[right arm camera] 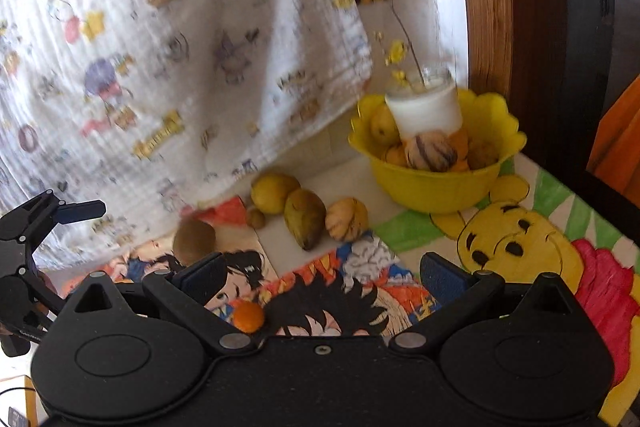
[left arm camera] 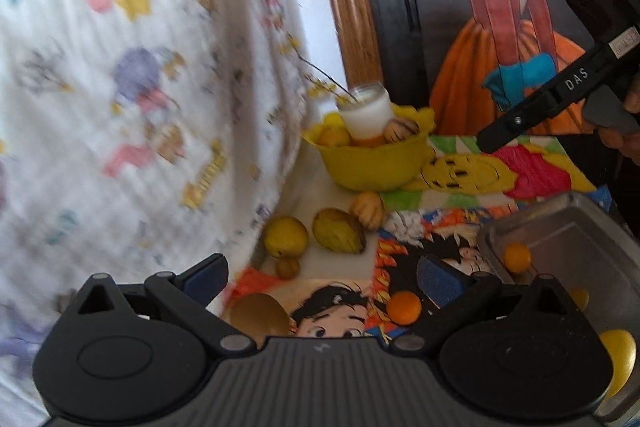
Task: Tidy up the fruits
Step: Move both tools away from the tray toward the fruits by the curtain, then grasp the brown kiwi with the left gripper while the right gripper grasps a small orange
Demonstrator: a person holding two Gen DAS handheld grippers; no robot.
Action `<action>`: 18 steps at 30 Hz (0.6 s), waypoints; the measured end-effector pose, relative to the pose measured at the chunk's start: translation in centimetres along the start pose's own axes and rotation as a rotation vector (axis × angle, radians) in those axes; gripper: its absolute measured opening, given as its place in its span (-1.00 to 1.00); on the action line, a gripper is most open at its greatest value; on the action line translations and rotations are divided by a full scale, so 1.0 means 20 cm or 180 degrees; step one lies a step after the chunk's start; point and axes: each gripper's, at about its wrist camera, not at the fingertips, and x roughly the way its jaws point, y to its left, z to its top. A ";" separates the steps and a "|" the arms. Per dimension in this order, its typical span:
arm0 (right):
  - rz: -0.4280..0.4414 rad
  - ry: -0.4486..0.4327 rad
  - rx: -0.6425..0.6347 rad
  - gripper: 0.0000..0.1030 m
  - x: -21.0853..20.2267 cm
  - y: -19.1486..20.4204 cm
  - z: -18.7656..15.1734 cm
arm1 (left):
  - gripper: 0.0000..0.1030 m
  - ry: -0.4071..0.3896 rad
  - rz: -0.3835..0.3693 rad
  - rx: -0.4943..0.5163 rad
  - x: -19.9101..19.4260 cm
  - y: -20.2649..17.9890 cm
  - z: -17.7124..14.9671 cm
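Observation:
A yellow bowl [left arm camera: 370,163] [right arm camera: 436,183] holds several fruits and a white glass jar [left arm camera: 366,115] [right arm camera: 426,107]. On the table lie a yellow lemon [left arm camera: 286,237] [right arm camera: 274,193], a mango [left arm camera: 338,231] [right arm camera: 305,217], a striped fruit [left arm camera: 367,209] [right arm camera: 346,219], a small brown fruit [left arm camera: 288,267] [right arm camera: 255,217], a brown round fruit [left arm camera: 260,319] [right arm camera: 195,241] and a small orange [left arm camera: 404,307] [right arm camera: 249,317]. A metal tray [left arm camera: 568,239] holds small orange and yellow fruits. My left gripper [left arm camera: 324,279] is open and empty. My right gripper [right arm camera: 324,277] is open and empty, above the orange.
A cartoon-print cloth [left arm camera: 132,87] [right arm camera: 160,67] hangs at the left. Drawings cover the table [left arm camera: 472,171] [right arm camera: 520,247]. A dark framed picture [left arm camera: 500,27] and wood frame [right arm camera: 488,7] stand behind. The right gripper shows at the upper right of the left wrist view [left arm camera: 560,99].

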 end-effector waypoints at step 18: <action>0.0237 0.0391 -0.0976 0.99 0.33 0.17 -0.20 | 0.99 0.0422 0.0168 -0.0390 0.30 0.13 -0.20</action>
